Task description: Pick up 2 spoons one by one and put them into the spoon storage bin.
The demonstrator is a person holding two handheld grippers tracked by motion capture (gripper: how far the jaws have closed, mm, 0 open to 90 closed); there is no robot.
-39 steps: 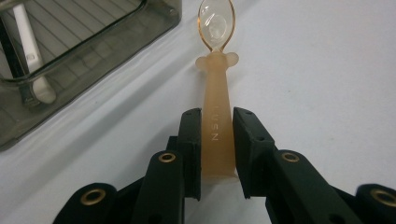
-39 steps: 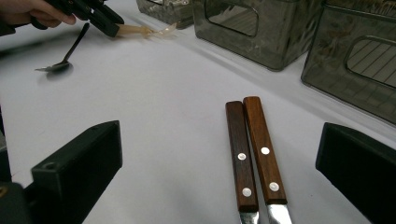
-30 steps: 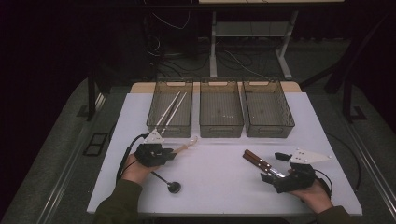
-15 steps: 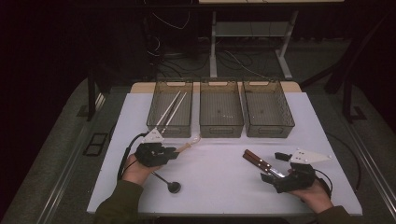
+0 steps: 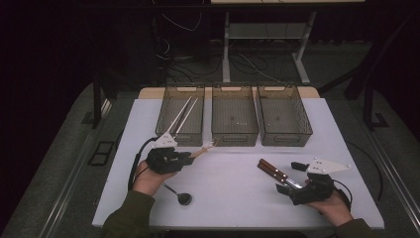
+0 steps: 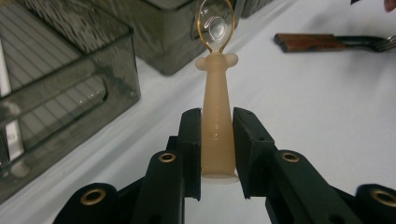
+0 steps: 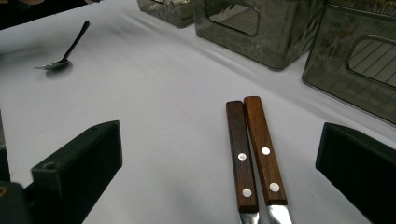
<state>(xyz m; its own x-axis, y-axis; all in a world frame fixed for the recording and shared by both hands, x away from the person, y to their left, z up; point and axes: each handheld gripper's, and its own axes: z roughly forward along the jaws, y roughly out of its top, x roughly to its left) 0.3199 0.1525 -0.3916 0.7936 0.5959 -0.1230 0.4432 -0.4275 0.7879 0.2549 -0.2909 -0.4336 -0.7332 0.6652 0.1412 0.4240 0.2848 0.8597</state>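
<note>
The small beige plastic spoon with a clear round bowl [image 6: 216, 116] sits pinched between the 2 black jaws of the left gripper [image 6: 217, 154], whose pads press on both sides of its thick handle near the butt end. The handle runs straight out past the fingertips, and the clear bowl lies well beyond them, close to the front wall of the smoky transparent plastic bin [image 6: 70, 88] on the gripper's left side. In the high view the left gripper [image 5: 185, 158] holds this spoon [image 5: 204, 150] just in front of the row of 3 such bins, the leftmost holding 2 pale chopsticks [image 5: 181, 115].

The right gripper [image 7: 219, 172] has its jaws spread wide, pinching nothing. Between them, touching neither finger, lie 2 wooden-handled utensils with steel rivets [image 7: 252, 154], side by side on the white table [image 7: 154, 93]. Well beyond the left finger rests a dark metal spoon [image 7: 65, 53].
</note>
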